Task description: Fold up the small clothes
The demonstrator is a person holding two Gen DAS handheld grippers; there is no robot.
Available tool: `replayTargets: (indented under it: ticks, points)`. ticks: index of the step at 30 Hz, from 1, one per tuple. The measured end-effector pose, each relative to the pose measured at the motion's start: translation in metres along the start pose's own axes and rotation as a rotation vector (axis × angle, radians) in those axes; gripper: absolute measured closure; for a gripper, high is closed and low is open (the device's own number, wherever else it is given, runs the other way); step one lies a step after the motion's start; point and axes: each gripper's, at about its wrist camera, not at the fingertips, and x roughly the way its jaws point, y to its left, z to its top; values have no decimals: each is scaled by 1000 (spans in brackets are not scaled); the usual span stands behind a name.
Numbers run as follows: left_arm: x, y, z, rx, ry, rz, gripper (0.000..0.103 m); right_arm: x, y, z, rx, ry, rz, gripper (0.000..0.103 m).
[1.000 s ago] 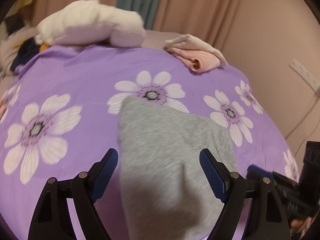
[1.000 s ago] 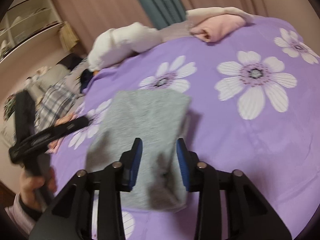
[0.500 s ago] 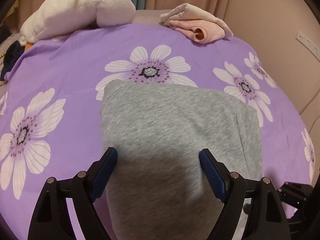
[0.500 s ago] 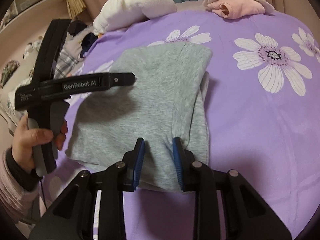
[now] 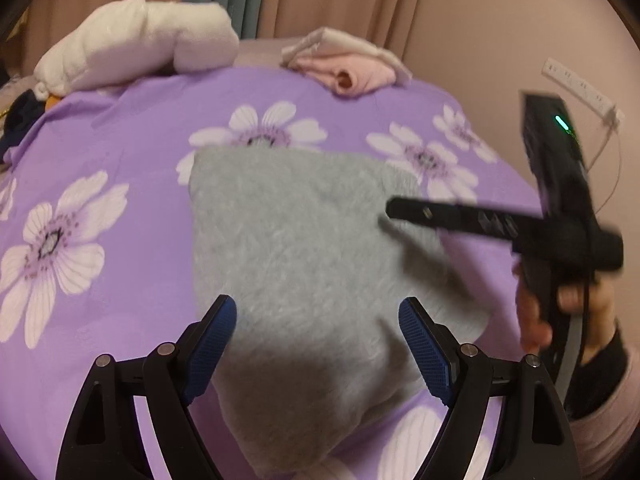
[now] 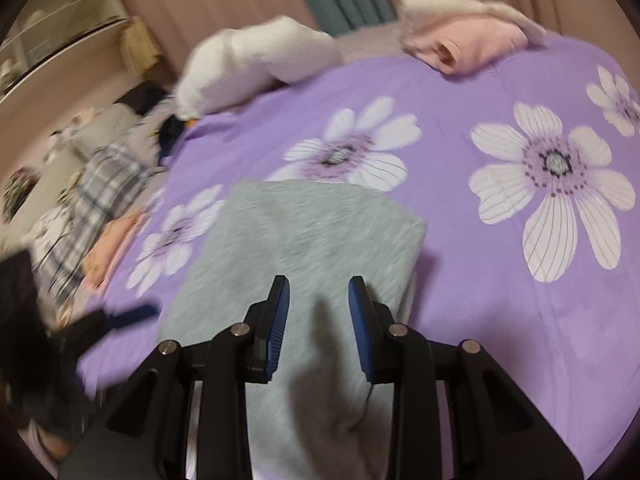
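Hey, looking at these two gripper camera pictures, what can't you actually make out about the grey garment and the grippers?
- Grey garment, left wrist view: near end cut off by the bottom edge.
- Right hand-held gripper, left wrist view: seen side-on and blurred, so its jaw gap is unreadable there.
- Left hand-held gripper, right wrist view: only a blurred dark tip at the left edge.
- Garment type: folded, no telling features visible.

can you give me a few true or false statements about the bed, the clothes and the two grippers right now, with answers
1. The gray garment lies on a purple floral bedsheet. True.
2. The left gripper is clamped shut on the garment. False: its jaws stand wide open.
3. A folded pink garment sits at the far edge of the bed. True.
4. The right gripper holds a white towel. False: it is open, with only gray fabric below it.
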Motion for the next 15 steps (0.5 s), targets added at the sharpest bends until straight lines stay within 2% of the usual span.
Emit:
replayTargets:
  ticks: [4,8,15]
  points:
    - [4,-4,-3,27,7,34,19,16,-2,-5,16,49,-33,76]
    - [0,0,-4,-17,2,33,19,-2,11,-13,-34,15,-20,71]
    - [-10,5,-25,-86,-3,55,19,-48,36,-52,-209,-56,3,71]
